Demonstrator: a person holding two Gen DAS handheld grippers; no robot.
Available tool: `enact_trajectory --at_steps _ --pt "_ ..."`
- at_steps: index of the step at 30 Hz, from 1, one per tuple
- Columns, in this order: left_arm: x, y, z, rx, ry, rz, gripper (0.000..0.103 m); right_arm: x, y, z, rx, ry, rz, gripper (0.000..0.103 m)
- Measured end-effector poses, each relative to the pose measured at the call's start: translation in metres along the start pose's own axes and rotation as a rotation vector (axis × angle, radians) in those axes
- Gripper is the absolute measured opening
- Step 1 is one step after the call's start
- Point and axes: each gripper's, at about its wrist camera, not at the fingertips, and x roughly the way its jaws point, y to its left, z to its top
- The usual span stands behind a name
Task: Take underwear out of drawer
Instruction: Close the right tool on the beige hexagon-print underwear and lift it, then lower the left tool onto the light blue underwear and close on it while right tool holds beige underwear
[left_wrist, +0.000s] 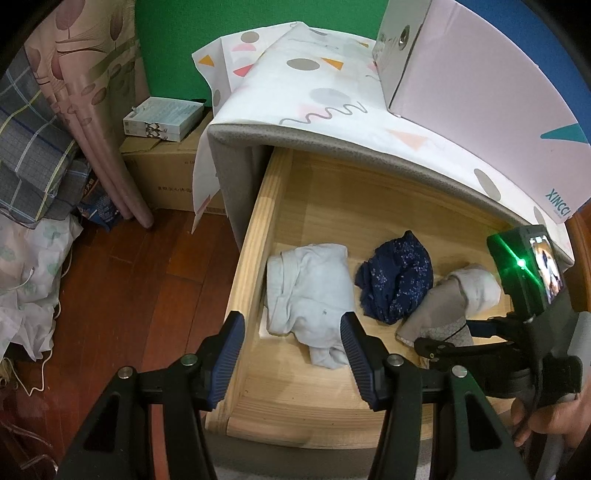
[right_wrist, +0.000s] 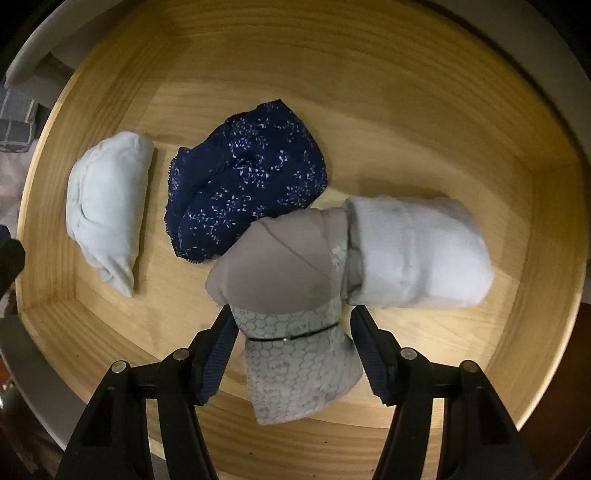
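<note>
So your wooden drawer (left_wrist: 258, 229) is pulled out, and there are four bits of clothing in it: a pale blue folded piece (left_wrist: 310, 295) on the left, a navy floral underwear (right_wrist: 240, 181) bunched up in the middle, a beige-and-lace underwear (right_wrist: 284, 295) toward the front, and a white rolled piece (right_wrist: 417, 254) lying against it on the right. The navy one touches the beige one and sits apart from the pale blue one. Your right gripper (right_wrist: 291, 332) points almost straight down into the drawer with the lace end of the beige piece sitting between its fingers; the left pad looks like it's brushing the fabric, but the right one still shows a gap, so I'd call it apart, not clamped yet (a bit blurry there, hard to be sure). Your left gripper (left_wrist: 291, 354) hangs over the front-left corner of the drawer, tilted steeply down, fingers apart with nothing in them. Your hand (left_wrist: 546, 417) on the right handle shows at the edge.
</note>
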Motion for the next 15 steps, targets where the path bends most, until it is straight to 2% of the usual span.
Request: enact_trajectory --at_steps 8,15 --pt "0.001 0.000 0.000 0.002 0.005 0.004 0.055 0.009 -0.006 -0.009 0.005 0.020 0.025 0.049" --pt "0.001 0.001 0.000 0.001 0.005 0.004 0.055 0.014 -0.029 -0.026 0.037 0.051 0.003 0.047"
